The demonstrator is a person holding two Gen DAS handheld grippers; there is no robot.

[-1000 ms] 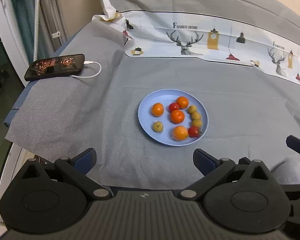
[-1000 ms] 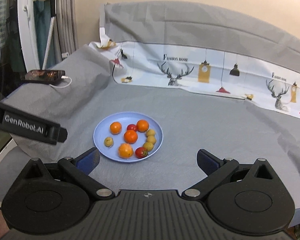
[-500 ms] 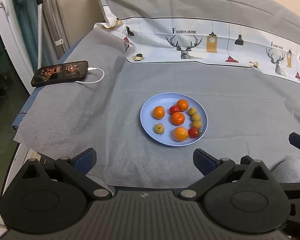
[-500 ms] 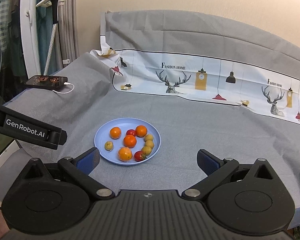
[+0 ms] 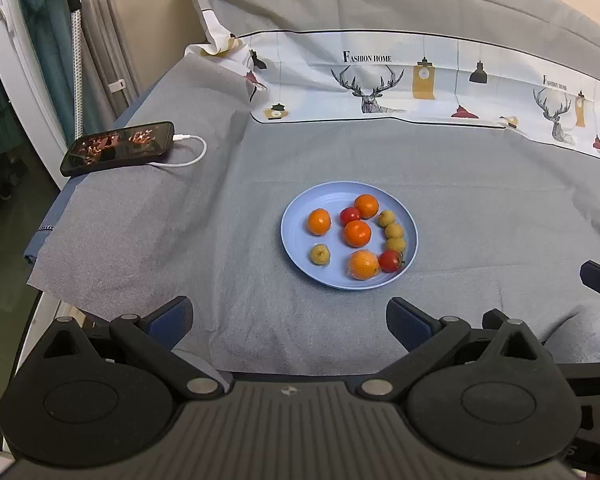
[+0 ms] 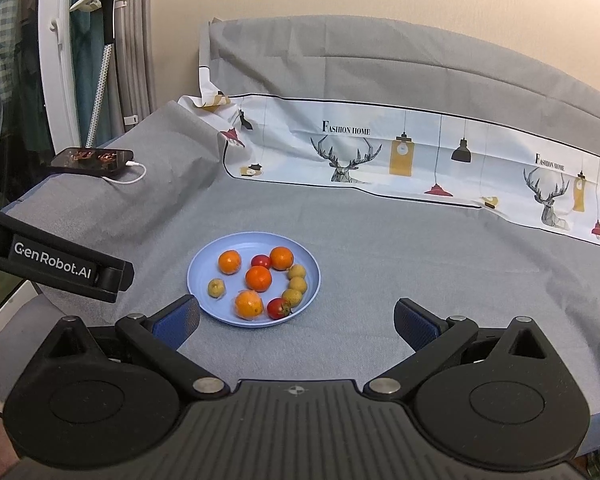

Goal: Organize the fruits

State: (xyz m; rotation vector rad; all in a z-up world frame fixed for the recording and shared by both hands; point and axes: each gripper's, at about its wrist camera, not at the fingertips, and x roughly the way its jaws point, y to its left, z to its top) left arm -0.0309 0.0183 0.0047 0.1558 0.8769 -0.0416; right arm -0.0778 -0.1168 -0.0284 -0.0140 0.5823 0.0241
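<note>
The jaws of both grippers stand spread wide with nothing between them. The left gripper (image 5: 290, 314) hangs over the near edge of the table (image 5: 480, 216), with the plate ahead of it and slightly to the right. The right gripper (image 6: 296, 316) is held over the same edge, and the plate sits ahead of it and to the left, just past its left finger. In the right wrist view the left gripper's body, marked "GenRobot.AI", shows at the left edge.

The blue plate (image 5: 300, 216) rests on the grey cloth (image 5: 140, 220) that covers the table, and all the fruit lies on it. There are four oranges (image 5: 357, 233): one at the left, one in the middle, one at the far side and one at the near rim that looks wrapped in clear film. Two red tomatoes (image 5: 389, 261) lie among them, one touching the far orange and one beside the near orange. Three small yellow-brown fruits (image 5: 394, 231) form a curved row along the right rim, and a fourth lies alone at the near left.

At the far left corner a phone (image 5: 118, 148) lies with its screen lit and a white cable (image 5: 188, 156) plugged in. A printed cloth (image 5: 420, 76) with deer and lamps runs along the back.
</note>
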